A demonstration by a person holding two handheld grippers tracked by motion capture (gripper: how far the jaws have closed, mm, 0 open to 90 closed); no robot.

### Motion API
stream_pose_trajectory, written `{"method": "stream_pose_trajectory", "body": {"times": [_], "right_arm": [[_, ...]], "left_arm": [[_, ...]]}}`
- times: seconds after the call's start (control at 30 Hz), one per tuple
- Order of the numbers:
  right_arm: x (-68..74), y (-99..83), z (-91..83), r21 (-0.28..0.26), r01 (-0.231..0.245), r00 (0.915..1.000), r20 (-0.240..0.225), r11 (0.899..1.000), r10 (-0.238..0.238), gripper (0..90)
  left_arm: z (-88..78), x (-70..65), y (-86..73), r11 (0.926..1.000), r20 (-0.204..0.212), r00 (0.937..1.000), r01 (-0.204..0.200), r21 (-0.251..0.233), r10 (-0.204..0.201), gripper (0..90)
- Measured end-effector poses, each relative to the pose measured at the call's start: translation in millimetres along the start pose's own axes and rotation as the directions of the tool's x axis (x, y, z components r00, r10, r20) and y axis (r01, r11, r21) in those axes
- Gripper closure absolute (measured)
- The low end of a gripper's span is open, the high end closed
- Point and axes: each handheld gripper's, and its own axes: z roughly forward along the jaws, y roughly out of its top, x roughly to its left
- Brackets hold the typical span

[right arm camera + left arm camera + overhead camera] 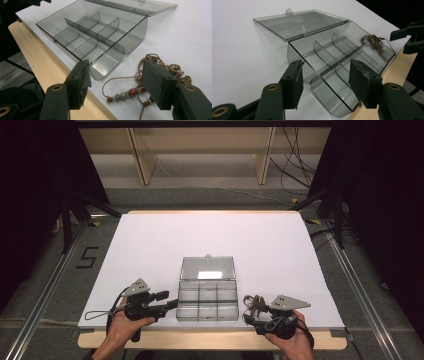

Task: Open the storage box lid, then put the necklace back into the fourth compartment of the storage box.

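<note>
A clear grey compartment box (207,301) lies near the table's front edge, its lid (207,268) folded back flat behind it. The compartments look empty. A brown cord necklace (253,302) with coloured beads lies bunched on the white sheet just right of the box. My left gripper (168,302) is open at the box's left end; in the left gripper view the left gripper (326,67) has the box's near end wall (297,53) ahead between the jaws, untouched. My right gripper (255,317) is open beside the necklace; the right gripper (116,67) frames the beaded strand (130,92), pads apart from it.
The white sheet (210,235) covers the wooden table, whose bare front strip (210,340) runs under both hands. The far half of the sheet holds nothing. Black curtains and stands flank the table, and cables lie on the floor at the back right.
</note>
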Motion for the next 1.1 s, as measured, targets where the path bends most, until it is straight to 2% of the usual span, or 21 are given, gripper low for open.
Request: {"method": "stream_pose_trajectory", "body": {"times": [0.07,0.13,0.17,0.27,0.3,0.33,0.37,0.4,0.5,0.53,0.6,0.67,0.73,0.8,0.83,0.87,0.9,0.93,0.97,1.0,1.1], "right_arm": [[-0.4,0.2,-2.5,-0.001,0.008,0.9999,0.013,1.000,-0.007,40.2],[-1.2,0.3,-3.0,-0.005,-0.002,1.0000,0.004,1.000,0.002,39.7],[-0.2,-0.3,-3.9,0.007,-0.036,0.9993,0.008,0.999,0.036,39.5],[-3.4,-0.1,-3.8,-0.010,-0.013,0.9999,0.009,1.000,0.013,39.4],[-3.2,0.3,-5.6,-0.006,-0.016,0.9996,0.021,1.000,0.016,39.4],[-3.2,0.3,-5.6,-0.006,-0.016,0.9996,0.021,1.000,0.016,39.4],[-0.5,0.2,-6.2,-0.005,-0.051,0.9985,0.017,0.999,0.051,39.3],[-2.0,0.4,-5.9,-0.014,-0.031,0.9994,0.017,0.999,0.031,39.3],[-1.7,1.1,-8.2,-0.005,-0.039,0.9990,0.024,0.999,0.039,39.3],[-5.4,2.2,-8.7,-0.017,-0.014,0.9997,0.017,1.000,0.015,39.3],[-7.1,2.4,-8.5,-0.026,-0.003,0.9999,0.017,1.000,0.003,39.3],[-9.2,2.1,-9.5,-0.031,-0.022,0.9992,0.031,0.999,0.023,39.2],[-10.2,2.2,-11.0,-0.024,-0.019,0.9985,0.050,1.000,0.021,39.3],[-8.1,2.7,-12.2,-0.011,-0.064,0.9962,0.059,0.998,0.065,39.4],[-13.1,3.3,-10.8,-0.029,-0.003,0.9976,0.069,1.000,0.005,39.4],[-13.1,3.3,-10.8,-0.029,-0.003,0.9976,0.069,1.000,0.005,39.4],[-14.0,4.6,-12.1,-0.020,-0.025,0.9970,0.073,1.000,0.026,39.5],[-14.0,4.7,-11.2,-0.033,-0.034,0.9960,0.082,0.999,0.037,39.5],[-17.4,5.7,-12.7,-0.024,-0.010,0.9949,0.100,1.000,0.012,39.7],[-17.7,6.0,-13.2,-0.023,-0.011,0.9925,0.121,1.000,0.014,39.7],[-24.6,7.7,-11.6,-0.032,0.013,0.9892,0.146,0.999,-0.008,39.9]], "left_arm": [[-1.5,0.0,-1.4,1.0000,0.005,1.0000,-0.008,0.000,0.008,42.3],[-4.9,-1.5,-3.9,1.0000,-0.001,1.0000,0.005,0.005,-0.005,41.8],[-7.5,-1.7,-6.5,1.0000,0.002,1.0000,0.002,-0.001,-0.002,41.4],[-10.4,-3.4,-9.4,0.9999,-0.003,0.9999,0.013,-0.002,-0.013,40.5],[-13.9,-3.7,-11.8,0.9999,-0.005,0.9999,-0.009,0.013,0.009,40.1],[-13.9,-3.7,-11.8,0.9999,-0.005,0.9999,-0.009,0.013,0.009,39.9],[-16.7,-4.5,-14.5,0.9994,-0.003,0.9996,-0.026,0.023,0.026,39.5],[-17.4,-6.1,-15.8,0.9993,-0.011,0.9996,-0.025,0.029,0.025,38.7],[-18.1,-8.0,-19.1,0.9986,-0.002,0.9991,-0.042,0.034,0.042,36.5],[-18.5,-9.9,-20.9,0.9983,-0.003,0.9991,-0.042,0.040,0.043,36.1],[-18.8,-12.5,-24.1,0.9970,0.006,0.9982,-0.060,0.049,0.060,35.6],[-17.0,-18.7,-28.5,0.9983,-0.006,0.9991,-0.043,0.041,0.043,33.7],[-17.0,-21.2,-30.8,0.9950,-0.017,0.9965,-0.081,0.059,0.082,33.1],[-18.0,-22.4,-32.2,0.9912,-0.017,0.9935,-0.111,0.073,0.112,32.7],[-18.0,-22.4,-32.2,0.9912,-0.017,0.9935,-0.111,0.073,0.112,32.6],[-17.0,-25.6,-33.9,0.9952,-0.024,0.9964,-0.080,0.057,0.081,32.6],[-17.9,-25.8,-35.7,0.9926,-0.024,0.9944,-0.101,0.068,0.103,32.4],[-17.8,-26.9,-36.9,0.9929,-0.025,0.9947,-0.098,0.068,0.099,32.3],[-17.2,-28.1,-38.2,0.9941,-0.024,0.9954,-0.091,0.058,0.093,32.2],[-18.2,-27.8,-38.8,0.9919,-0.023,0.9941,-0.104,0.074,0.106,32.1],[-16.9,-29.9,-41.5,0.9913,-0.015,0.9938,-0.109,0.073,0.111,31.9]]}}
